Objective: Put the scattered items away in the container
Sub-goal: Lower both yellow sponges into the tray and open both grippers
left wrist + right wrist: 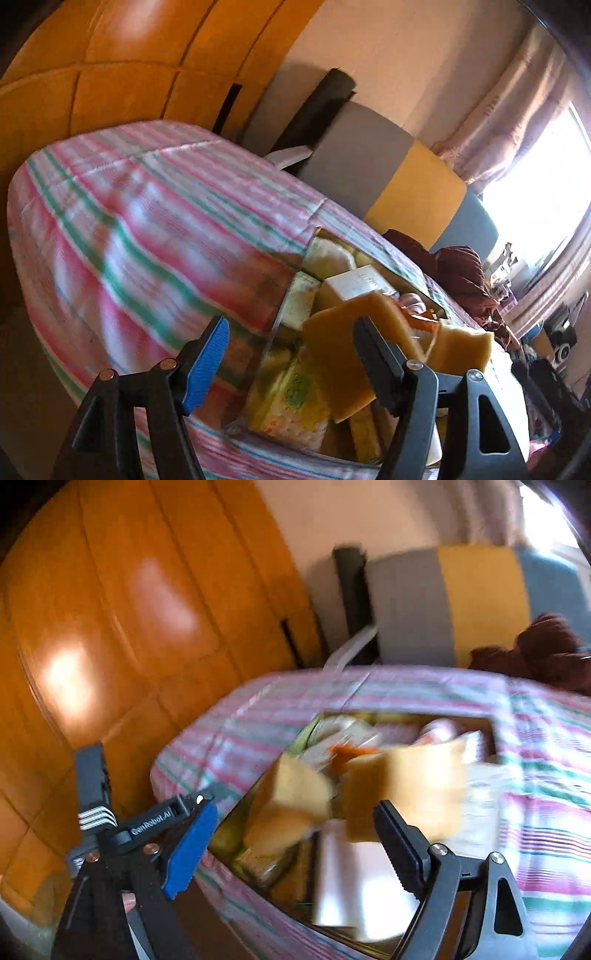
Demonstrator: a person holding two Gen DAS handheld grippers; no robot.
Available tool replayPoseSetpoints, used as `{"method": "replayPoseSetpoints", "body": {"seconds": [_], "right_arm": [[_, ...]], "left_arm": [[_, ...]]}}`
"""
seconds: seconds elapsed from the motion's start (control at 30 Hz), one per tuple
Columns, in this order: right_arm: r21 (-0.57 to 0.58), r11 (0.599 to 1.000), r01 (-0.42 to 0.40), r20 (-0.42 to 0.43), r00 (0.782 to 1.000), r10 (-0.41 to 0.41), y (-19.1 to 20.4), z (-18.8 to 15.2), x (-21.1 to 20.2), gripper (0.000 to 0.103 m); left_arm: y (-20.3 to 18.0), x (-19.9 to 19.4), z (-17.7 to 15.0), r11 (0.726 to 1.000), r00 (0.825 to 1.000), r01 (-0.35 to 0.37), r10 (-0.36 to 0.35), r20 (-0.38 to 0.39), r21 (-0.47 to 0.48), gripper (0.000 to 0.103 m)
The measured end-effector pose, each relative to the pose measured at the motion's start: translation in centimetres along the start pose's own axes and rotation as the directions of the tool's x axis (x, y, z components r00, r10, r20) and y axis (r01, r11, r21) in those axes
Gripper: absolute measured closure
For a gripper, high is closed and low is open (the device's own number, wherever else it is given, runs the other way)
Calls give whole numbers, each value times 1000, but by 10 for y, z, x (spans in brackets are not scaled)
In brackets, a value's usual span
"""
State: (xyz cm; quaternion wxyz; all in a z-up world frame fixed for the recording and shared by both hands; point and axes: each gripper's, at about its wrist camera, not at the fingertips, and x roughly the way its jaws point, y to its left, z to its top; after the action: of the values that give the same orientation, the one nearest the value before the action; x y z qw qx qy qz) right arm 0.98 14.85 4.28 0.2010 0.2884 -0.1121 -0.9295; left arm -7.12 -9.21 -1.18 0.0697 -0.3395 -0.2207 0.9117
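Hanging over the bed, the left gripper has its jaws spread wide with nothing pinched between them; its blue pad sits at eight o'clock in the left wrist view and the black finger at five o'clock. Ahead of it lies the container — a clear-walled box resting on the pink-and-green striped bedspread. It is crammed with soft, yellowish items, among them a white box toward its far end. An orange-tan sponge sticks up above the rim near the black finger, but whether finger and sponge touch cannot be told through the blur.

From the right wrist, the right gripper is likewise open and empty. The same container fills the middle of that view, with a pale yellow sponge at about six o'clock from centre and another tan sponge at three o'clock — both heavily smeared by motion.

At eleven o'clock in each view stands an orange wooden wardrobe. A grey, yellow and blue headboard sits at one o'clock, with dark maroon cloth bunched beside it.
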Motion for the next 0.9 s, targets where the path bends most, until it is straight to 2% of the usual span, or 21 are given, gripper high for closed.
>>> {"method": "replayPoseSetpoints", "body": {"seconds": [0.03, 0.07, 0.13, 0.3, 0.37, 0.4, 0.47, 0.53, 0.57, 0.6, 0.67, 0.8, 0.9], "right_arm": [[6, 999, 45, 36, 998, -45, -7, 2, -11, 29], [11, 994, 108, 71, 992, -108, -16, 5, -20, 38], [12, 985, 173, 87, 981, -173, -26, 13, -22, 43], [-2, 985, 175, 35, 984, -175, -36, 25, 11, 59], [-12, 983, 186, -4, 983, -186, -40, 24, 30, 60], [-15, 984, 177, -21, 984, -178, -42, 21, 34, 60], [-58, 986, 155, -64, 985, -159, -38, 8, 32, 60], [-118, 981, 154, -59, 985, -161, -35, -3, 21, 60], [-164, 973, 160, -78, 982, -174, -32, -13, 12, 59], [-178, 970, 163, -99, 978, -182, -33, -19, 9, 56], [-152, 968, 202, -139, 965, -223, -43, -30, 8, 56], [-83, 970, 228, -105, 966, -236, -61, -12, 21, 56], [-120, 944, 307, -81, 945, -318, -65, 13, 45, 56]], "left_arm": [[-8, 0, 2, 1000, 1000, -4, 4, 10, 21, 32], [-16, 1, 4, 999, 1000, -7, 6, 21, 48, 32], [-38, 8, 9, 990, 999, -26, 22, 30, 136, 32], [-74, 42, 8, 950, 995, -75, 91, -42, 304, 32], [-78, 52, 0, 919, 987, -119, 150, -54, 375, 30], [-76, 53, -4, 914, 987, -119, 151, -53, 388, 29], [-65, 47, -8, 923, 989, -108, 139, -58, 370, 29], [-52, 40, -9, 935, 988, -103, 137, -78, 338, 29], [-47, 38, -9, 940, 987, -98, 134, -89, 328, 25], [-44, 38, -11, 943, 985, -93, 134, -107, 320, 24], [-41, 39, -13, 950, 983, -87, 131, -131, 301, 22], [-53, 45, -18, 928, 973, -138, 192, -126, 345, 22], [-56, 37, -20, 922, 978, -124, 176, -110, 367, 22]]}}
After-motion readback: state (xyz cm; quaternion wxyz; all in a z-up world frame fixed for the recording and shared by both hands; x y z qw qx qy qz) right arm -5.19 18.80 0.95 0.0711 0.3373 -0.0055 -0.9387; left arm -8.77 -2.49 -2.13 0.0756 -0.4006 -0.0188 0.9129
